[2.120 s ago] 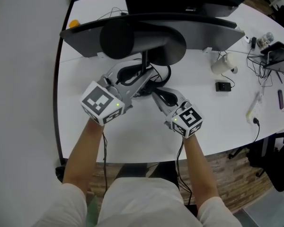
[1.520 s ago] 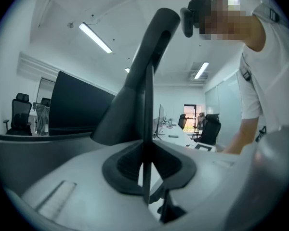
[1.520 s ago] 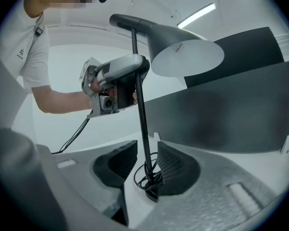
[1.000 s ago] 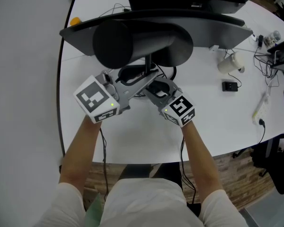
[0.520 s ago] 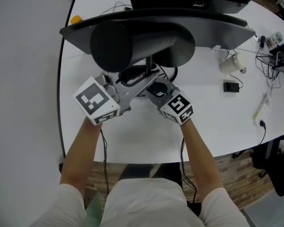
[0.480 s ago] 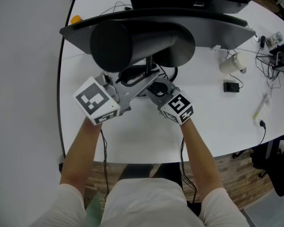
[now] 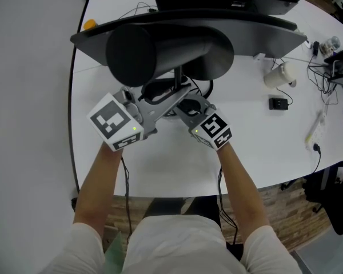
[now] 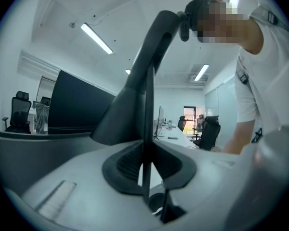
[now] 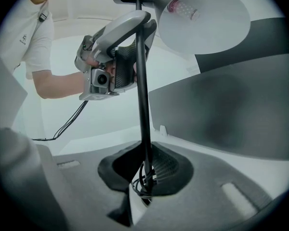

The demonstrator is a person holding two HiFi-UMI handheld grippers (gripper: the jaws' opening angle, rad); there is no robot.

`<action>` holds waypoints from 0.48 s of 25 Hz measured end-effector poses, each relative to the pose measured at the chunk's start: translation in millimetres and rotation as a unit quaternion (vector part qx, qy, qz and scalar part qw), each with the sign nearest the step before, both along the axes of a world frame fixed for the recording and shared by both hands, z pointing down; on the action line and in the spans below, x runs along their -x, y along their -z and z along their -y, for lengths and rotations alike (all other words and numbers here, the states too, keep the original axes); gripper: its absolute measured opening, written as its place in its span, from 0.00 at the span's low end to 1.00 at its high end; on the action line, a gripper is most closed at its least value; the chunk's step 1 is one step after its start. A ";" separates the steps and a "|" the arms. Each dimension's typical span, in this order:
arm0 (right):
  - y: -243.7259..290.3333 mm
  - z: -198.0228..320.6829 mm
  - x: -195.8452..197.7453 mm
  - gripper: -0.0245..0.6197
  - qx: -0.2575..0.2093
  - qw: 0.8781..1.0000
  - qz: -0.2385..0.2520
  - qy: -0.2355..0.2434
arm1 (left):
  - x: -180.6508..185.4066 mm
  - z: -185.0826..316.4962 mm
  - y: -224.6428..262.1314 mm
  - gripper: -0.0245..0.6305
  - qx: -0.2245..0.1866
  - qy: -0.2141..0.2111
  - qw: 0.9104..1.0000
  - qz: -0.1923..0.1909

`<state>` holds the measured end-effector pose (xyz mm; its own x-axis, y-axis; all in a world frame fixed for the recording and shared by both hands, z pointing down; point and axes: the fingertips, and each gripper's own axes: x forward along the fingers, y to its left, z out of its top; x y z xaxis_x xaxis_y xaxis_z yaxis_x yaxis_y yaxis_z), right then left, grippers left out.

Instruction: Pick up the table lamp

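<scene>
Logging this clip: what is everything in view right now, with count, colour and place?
table lamp: one, black, mid-table, thin stem between both tools
table: one, white, under everything
monitor: at least one, dark grey, across the far side
orange object: one, orange, far left corner
cup-like thing: one, white, right of the lamp
small box: one, black, just nearer than the cup-like thing
cables: several, dark, right edge
forearms: two, bare, reaching in from the bottom edge
left tool: one, grey, shut on the lamp's stem
right tool: one, grey, jaws have just been closing, now on the stem
</scene>
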<state>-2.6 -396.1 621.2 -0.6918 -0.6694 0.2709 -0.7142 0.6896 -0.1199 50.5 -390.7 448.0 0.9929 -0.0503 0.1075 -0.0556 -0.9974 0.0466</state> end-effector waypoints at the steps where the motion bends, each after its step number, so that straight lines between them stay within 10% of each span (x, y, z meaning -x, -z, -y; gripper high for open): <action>1: -0.3 -0.4 0.2 0.11 0.000 1.000 -0.002 0.000 | 0.1 -0.2 -0.1 0.10 0.000 0.000 1.000 0.000; 12: 1.2 -1.4 0.7 0.11 -0.003 1.000 -0.008 -0.014 | 2.0 -3.3 1.7 0.10 -0.004 0.013 1.000 -0.008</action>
<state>-3.3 -394.7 619.9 -0.6684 -0.6902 0.2771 -0.7350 0.6702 -0.1035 48.5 -387.5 446.3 0.9928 -0.0773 0.0915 -0.0812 -0.9959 0.0402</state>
